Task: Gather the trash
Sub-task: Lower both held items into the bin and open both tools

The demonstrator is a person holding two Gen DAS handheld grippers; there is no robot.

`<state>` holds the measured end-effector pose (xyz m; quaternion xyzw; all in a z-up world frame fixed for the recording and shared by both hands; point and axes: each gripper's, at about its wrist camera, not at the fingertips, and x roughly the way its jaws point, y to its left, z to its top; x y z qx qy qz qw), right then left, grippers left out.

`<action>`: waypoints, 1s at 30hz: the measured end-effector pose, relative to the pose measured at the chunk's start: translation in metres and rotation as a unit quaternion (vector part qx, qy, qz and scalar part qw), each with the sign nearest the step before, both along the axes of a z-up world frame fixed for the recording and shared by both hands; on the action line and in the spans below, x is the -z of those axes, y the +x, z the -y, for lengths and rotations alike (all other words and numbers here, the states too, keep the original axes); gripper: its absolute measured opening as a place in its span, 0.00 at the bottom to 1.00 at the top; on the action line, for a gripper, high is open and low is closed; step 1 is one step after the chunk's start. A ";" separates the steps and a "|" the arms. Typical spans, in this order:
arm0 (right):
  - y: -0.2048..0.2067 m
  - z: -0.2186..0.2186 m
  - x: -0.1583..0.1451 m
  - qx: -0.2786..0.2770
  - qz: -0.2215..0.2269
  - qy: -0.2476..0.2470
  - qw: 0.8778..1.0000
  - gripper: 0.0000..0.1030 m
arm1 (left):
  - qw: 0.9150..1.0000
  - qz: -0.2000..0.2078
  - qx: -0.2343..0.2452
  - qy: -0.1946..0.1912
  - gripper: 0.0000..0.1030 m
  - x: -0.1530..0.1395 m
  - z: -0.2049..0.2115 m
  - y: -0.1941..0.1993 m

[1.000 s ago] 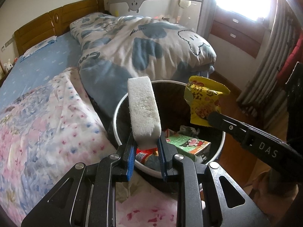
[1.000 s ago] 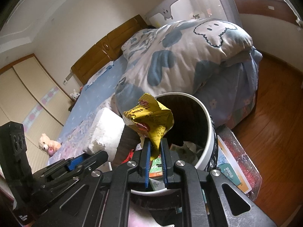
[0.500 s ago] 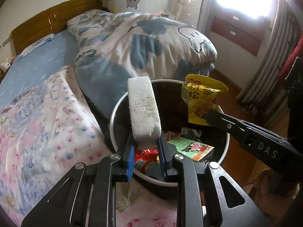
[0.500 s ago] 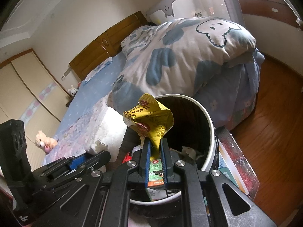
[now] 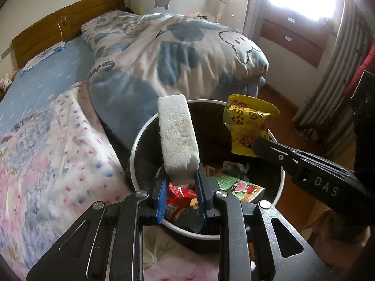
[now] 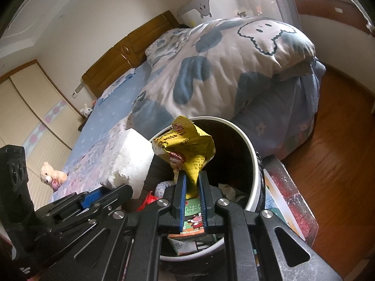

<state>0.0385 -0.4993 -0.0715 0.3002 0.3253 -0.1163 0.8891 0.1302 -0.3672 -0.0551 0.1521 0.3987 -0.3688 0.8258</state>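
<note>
I've brought both tongs nearer over the bin (image 5: 137, 140): left tongs (image 5: 181, 180) clamp foam block (image 5: 178, 140), right tongs (image 6: 192, 182) pinch yellow wrapper (image 6: 187, 149); next, I release both.

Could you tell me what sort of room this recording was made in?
Most likely a home bedroom: a bed with a wooden headboard, a cartoon-print duvet, and a built-in wardrobe along the wall.

We hold our left gripper (image 5: 180, 175) up with its two blue fingers (image 5: 162, 194) squeezed on a white foam block (image 5: 177, 140). Our right gripper (image 6: 192, 182) sits just beside it, on its right side, and its fingers (image 6: 180, 196) pinch a yellow snack bag (image 6: 187, 149).
</note>
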 end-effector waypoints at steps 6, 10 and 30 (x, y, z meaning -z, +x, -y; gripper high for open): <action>0.000 0.000 0.000 0.000 -0.001 0.000 1.000 0.10 | 1.000 -0.001 -0.001 0.003 0.19 0.003 0.001 0.002; 0.001 0.001 0.000 -0.002 -0.003 0.001 1.000 0.10 | 1.000 -0.002 -0.002 0.005 0.19 0.004 0.000 0.002; -0.001 0.006 -0.001 0.005 0.000 0.019 1.000 0.31 | 1.000 -0.005 -0.005 -0.004 0.32 -0.004 -0.012 0.000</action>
